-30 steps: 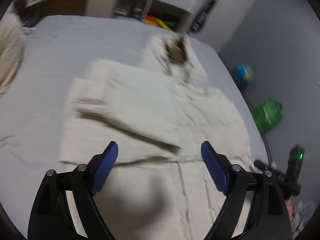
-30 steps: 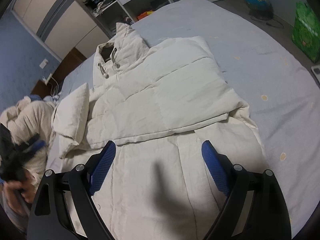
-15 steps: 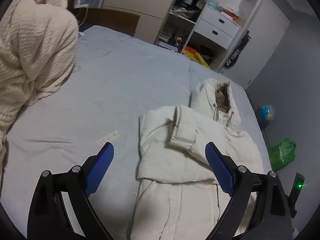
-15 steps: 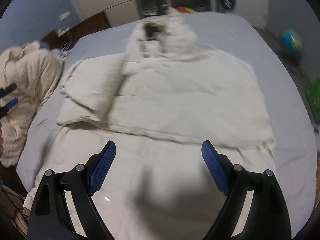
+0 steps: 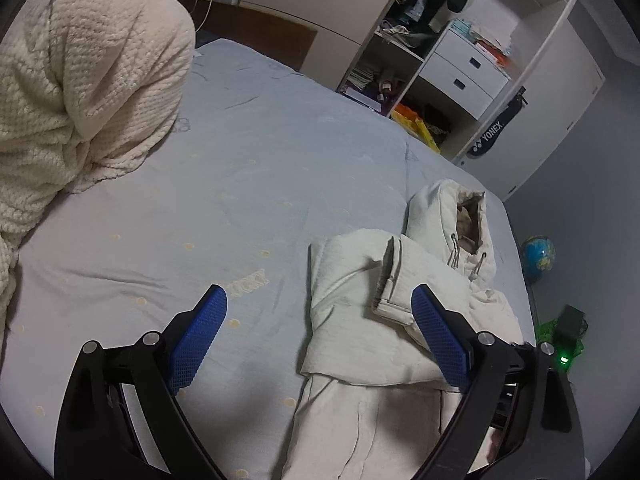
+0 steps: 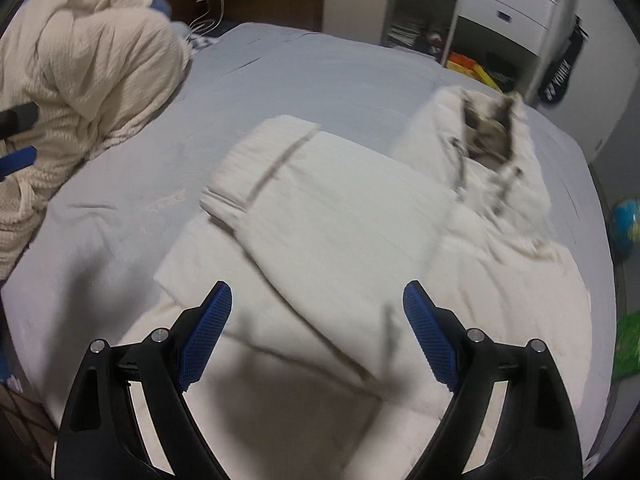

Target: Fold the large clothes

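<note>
A cream hooded puffer jacket (image 5: 380, 320) lies flat on the blue-grey bed, hood (image 5: 460, 216) at the far end, both sleeves folded across its chest. It also shows, blurred, in the right wrist view (image 6: 360, 240). My left gripper (image 5: 320, 336) is open and empty, above the bed at the jacket's left edge. My right gripper (image 6: 316, 328) is open and empty, above the jacket's lower half.
A bulky cream knitted blanket (image 5: 80, 80) is heaped at the bed's left side (image 6: 80, 72). Wardrobe shelves and white drawers (image 5: 464, 68) stand beyond the bed. A globe (image 5: 538, 252) and a green bag (image 6: 628, 344) sit on the floor at right.
Both grippers have swung left and pulled back from the jacket. The left view now takes in bare bed and the blanket. Both stay open and empty.
</note>
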A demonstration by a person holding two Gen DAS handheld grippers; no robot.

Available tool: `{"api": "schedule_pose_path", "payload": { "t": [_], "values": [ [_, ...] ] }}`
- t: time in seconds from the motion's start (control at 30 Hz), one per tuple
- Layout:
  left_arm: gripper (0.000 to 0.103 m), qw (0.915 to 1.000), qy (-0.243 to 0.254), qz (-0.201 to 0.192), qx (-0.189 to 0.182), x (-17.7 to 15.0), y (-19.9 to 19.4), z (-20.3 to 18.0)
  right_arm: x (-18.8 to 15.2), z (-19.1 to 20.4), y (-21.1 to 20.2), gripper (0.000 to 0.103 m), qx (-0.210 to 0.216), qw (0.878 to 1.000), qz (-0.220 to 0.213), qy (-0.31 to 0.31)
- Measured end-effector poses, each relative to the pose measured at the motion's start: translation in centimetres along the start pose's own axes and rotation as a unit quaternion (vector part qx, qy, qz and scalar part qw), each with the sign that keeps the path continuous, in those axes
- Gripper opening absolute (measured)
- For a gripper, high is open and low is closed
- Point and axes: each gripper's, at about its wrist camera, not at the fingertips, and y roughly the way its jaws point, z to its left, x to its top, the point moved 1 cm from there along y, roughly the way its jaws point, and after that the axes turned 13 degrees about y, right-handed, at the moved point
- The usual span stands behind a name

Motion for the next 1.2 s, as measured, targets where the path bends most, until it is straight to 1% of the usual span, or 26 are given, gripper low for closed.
{"api": "schedule_pose_path", "payload": {
  "t": [0.1,0.2,0.33,0.37,0.4,0.43,0.47,0.5,0.57,0.6,0.7,0.83,0.9,1.0,1.1,1.17,1.2],
  "values": [
    [0.09,0.9999,-0.005,-0.004,0.009,0.4,-0.3,0.9,1.0,2.3,1.7,0.083,-0.015,1.0,0.006,-0.022],
    [0.09,0.9994,-0.028,-0.006,0.017,0.5,-0.5,2.3,1.1,4.1,3.1,0.083,-0.035,0.998,0.014,-0.046],
    [0.09,0.9986,-0.05,0.0,0.017,0.6,-0.4,3.3,1.0,6.0,5.5,0.083,-0.087,0.992,0.022,-0.085],
    [0.09,0.9986,-0.049,0.002,0.017,0.7,-0.3,3.4,1.0,6.2,5.8,0.079,-0.097,0.991,0.016,-0.092],
    [0.09,0.9988,-0.046,0.003,0.018,0.7,-0.2,3.3,1.1,6.2,5.8,0.066,-0.103,0.99,0.01,-0.094],
    [0.09,0.9988,-0.045,0.005,0.017,0.8,0.0,3.3,1.2,6.0,5.8,0.059,-0.106,0.99,0.007,-0.091],
    [0.09,0.9989,-0.043,0.006,0.016,0.8,0.1,3.2,1.4,5.6,5.6,0.048,-0.104,0.991,0.006,-0.081],
    [0.09,0.999,-0.041,0.008,0.015,0.8,0.2,3.0,1.7,5.0,5.3,0.036,-0.086,0.994,0.007,-0.064],
    [0.09,0.9992,-0.037,0.01,0.014,0.9,0.5,2.8,2.1,3.9,4.4,0.028,-0.069,0.997,0.0,-0.044],
    [0.09,0.9993,-0.034,0.012,0.013,0.9,0.6,2.5,2.4,3.3,3.9,0.026,-0.063,0.997,-0.006,-0.033],
    [0.09,0.9996,-0.021,0.016,0.012,0.9,1.0,1.8,3.4,0.1,1.4,0.024,-0.035,0.999,-0.03,0.026],
    [0.09,0.9997,-0.007,0.021,0.014,0.8,1.3,1.0,3.7,-4.0,-1.6,0.023,-0.015,0.993,-0.061,0.095],
    [0.09,0.9996,-0.001,0.022,0.014,0.7,1.3,0.6,3.4,-6.8,-3.2,0.023,-0.012,0.987,-0.079,0.138],
    [0.09,0.9995,0.007,0.026,0.015,0.4,1.5,0.2,2.5,-10.3,-4.8,0.022,-0.007,0.976,-0.094,0.195],
    [0.09,0.9993,0.015,0.031,0.017,0.2,1.7,-0.3,0.6,-15.3,-5.8,0.021,0.014,0.956,-0.103,0.275],
    [0.09,0.999,0.021,0.034,0.019,0.1,2.0,-0.6,-0.8,-17.6,-5.9,0.019,0.026,0.944,-0.102,0.313],
    [0.09,0.9989,0.023,0.035,0.02,0.1,2.0,-0.7,-1.9,-19.1,-5.8,0.018,0.036,0.935,-0.098,0.338]
  ]
}}
